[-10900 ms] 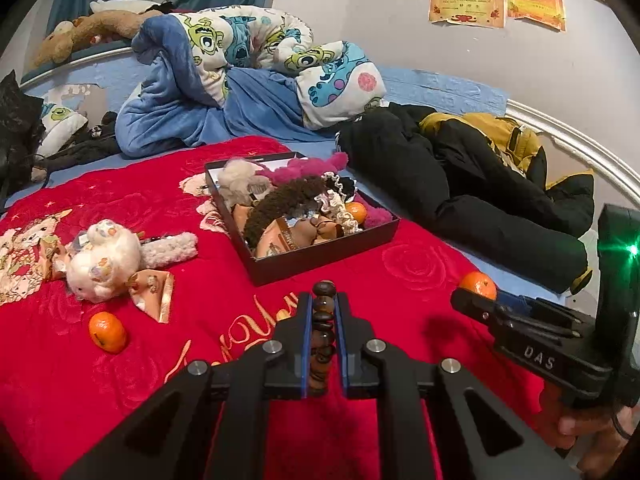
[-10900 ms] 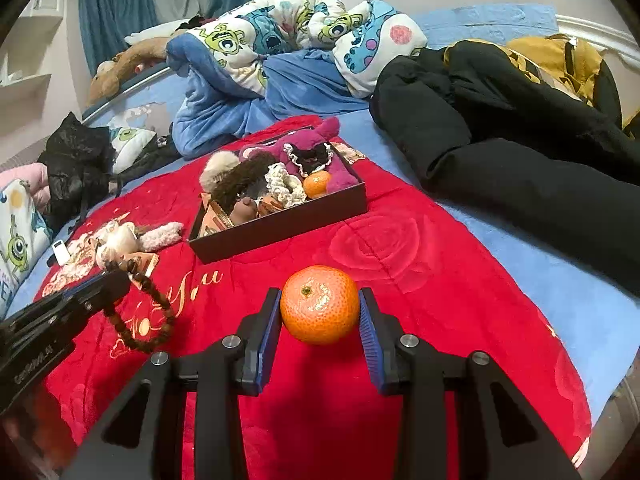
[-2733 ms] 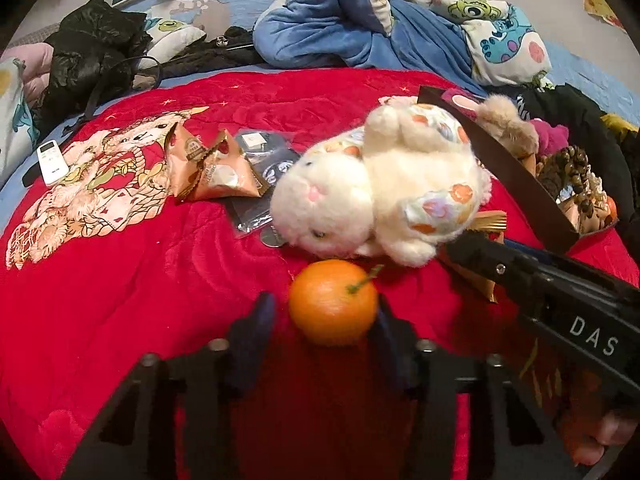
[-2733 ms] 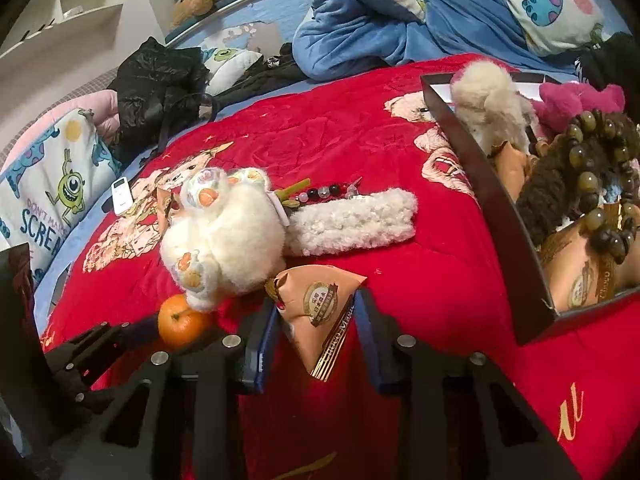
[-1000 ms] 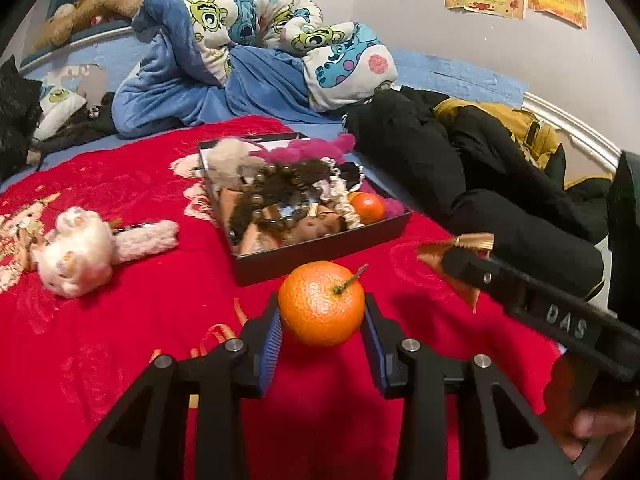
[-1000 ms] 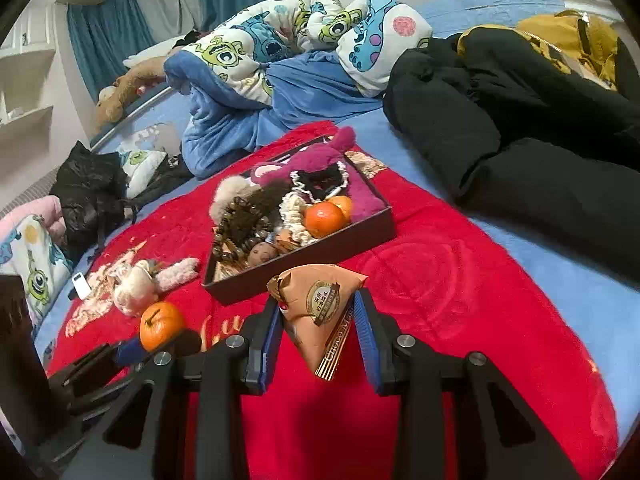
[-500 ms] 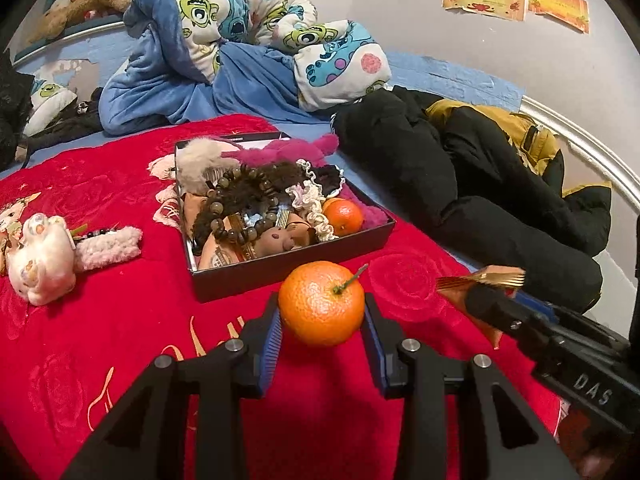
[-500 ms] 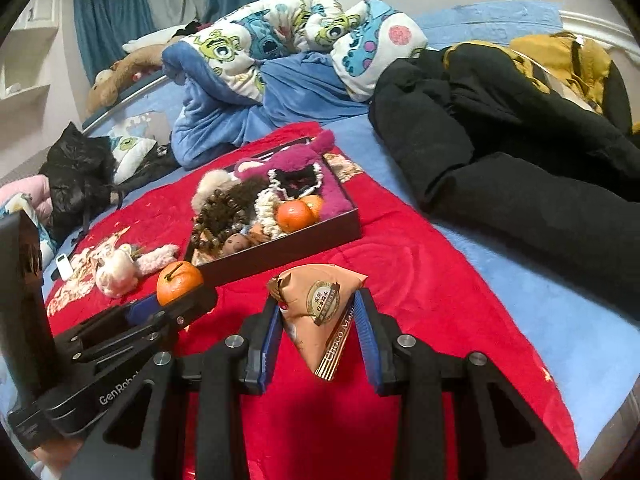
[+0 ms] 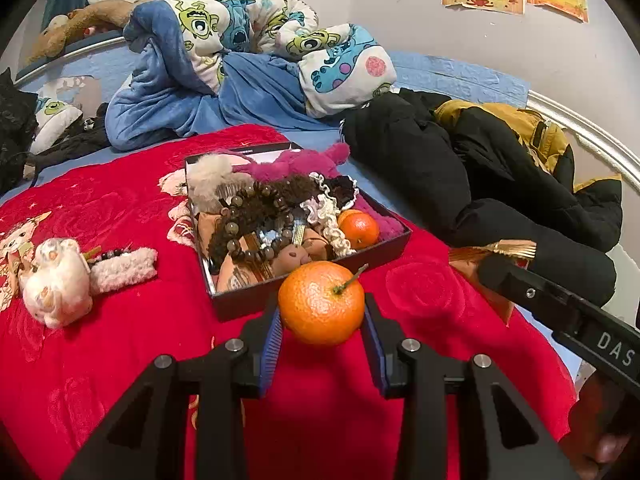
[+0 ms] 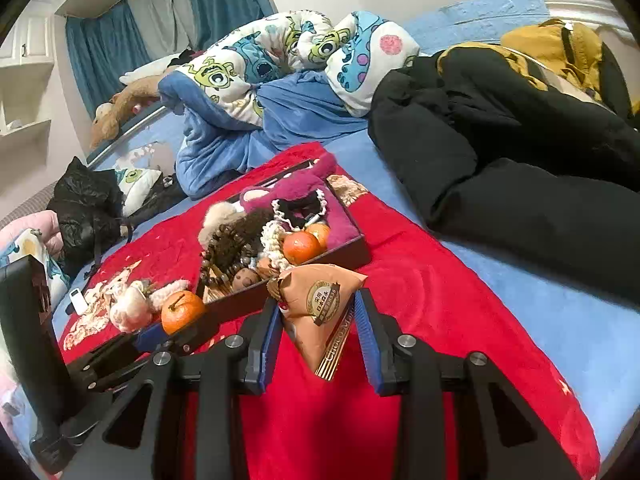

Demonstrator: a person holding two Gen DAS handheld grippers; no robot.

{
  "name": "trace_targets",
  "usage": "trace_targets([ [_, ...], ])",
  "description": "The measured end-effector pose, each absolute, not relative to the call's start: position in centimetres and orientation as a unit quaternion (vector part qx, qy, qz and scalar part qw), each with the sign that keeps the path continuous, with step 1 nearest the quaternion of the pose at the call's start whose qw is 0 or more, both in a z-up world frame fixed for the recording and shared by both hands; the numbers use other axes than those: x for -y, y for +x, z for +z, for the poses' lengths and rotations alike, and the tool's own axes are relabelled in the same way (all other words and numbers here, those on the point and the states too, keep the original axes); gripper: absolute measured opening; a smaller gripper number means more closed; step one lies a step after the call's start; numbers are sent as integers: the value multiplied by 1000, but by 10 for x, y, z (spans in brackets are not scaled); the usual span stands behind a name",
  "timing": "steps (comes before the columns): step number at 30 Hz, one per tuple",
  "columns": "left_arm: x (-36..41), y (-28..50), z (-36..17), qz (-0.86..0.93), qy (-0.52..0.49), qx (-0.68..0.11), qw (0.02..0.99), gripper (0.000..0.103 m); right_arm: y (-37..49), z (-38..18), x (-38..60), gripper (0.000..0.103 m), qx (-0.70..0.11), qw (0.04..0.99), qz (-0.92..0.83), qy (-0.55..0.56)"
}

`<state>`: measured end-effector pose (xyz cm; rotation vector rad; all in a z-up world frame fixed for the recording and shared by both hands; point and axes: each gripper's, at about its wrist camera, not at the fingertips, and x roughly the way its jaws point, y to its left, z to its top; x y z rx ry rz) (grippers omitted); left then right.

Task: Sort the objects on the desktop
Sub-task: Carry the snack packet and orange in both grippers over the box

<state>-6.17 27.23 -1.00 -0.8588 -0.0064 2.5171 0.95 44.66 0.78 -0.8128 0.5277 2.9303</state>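
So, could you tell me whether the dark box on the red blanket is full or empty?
Full: the box is heaped with beads, plush and tangerines.

Dimpled, glossy mandarin [image 9: 321, 304], crinkled paper-like snack packet [image 10: 320, 312], fuzzy plush toy [image 9: 56, 280], plush red blanket [image 9: 120, 360].

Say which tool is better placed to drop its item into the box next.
Left, probably. The left tool holds the orange just short of the box front wall; the right tool, gripping the snack packet, sits off toward the box's corner.
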Motion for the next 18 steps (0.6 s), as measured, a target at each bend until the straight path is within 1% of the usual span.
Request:
trace_targets([
  [3,-272,-72,-7,911,-324,7,256,38,2,12,-443,34,-167,14,953,-254],
  [7,-268,-87,4,915,-309,0,260,38,-14,16,-442,34,-157,2,957,-246],
  [11,-263,-109,10,917,-301,10,263,38,-32,17,-447,35,-155,-12,961,-230],
  [18,-267,-158,22,928,-269,-5,259,38,-77,15,-466,35,-176,-32,964,-199],
])
